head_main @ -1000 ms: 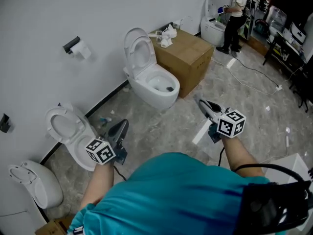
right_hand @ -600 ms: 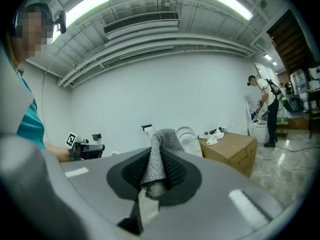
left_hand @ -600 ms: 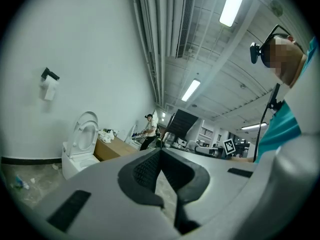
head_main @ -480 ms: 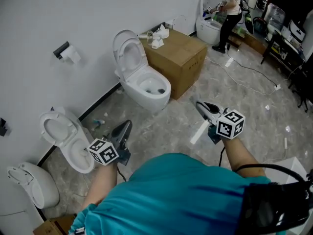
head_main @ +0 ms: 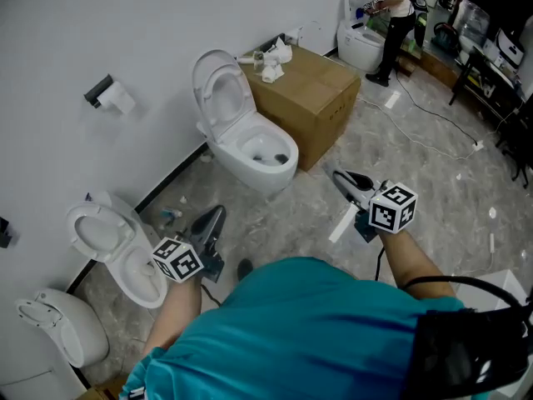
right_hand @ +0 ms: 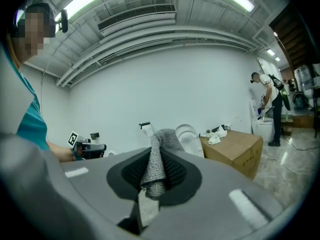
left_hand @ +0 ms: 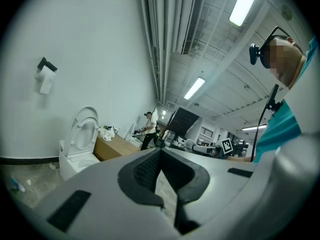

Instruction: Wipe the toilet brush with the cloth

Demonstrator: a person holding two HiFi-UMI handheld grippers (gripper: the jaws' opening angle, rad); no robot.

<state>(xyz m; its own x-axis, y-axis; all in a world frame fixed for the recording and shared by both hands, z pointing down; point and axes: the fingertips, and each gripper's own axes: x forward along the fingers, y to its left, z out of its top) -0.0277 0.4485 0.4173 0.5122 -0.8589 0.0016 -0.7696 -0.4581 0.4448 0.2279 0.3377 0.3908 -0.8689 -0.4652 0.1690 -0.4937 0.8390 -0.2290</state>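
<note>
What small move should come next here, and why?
Probably step closer to the cardboard box beside the open toilet: the right gripper pinches the grey cloth, the left gripper is shut and empty, and no toilet brush is within reach.

You, in a teal shirt (head_main: 291, 332); grey left gripper (head_main: 216, 214) and right gripper (head_main: 340, 177) each bear a black-and-white marker cube (head_main: 176, 259), black cable (head_main: 450, 281) trailing.

I see an open toilet (head_main: 252, 144) beside a cardboard box (head_main: 312, 90); paper roll (head_main: 117, 100) on the wall (head_main: 92, 23); second toilet (head_main: 112, 244) lower left
</note>
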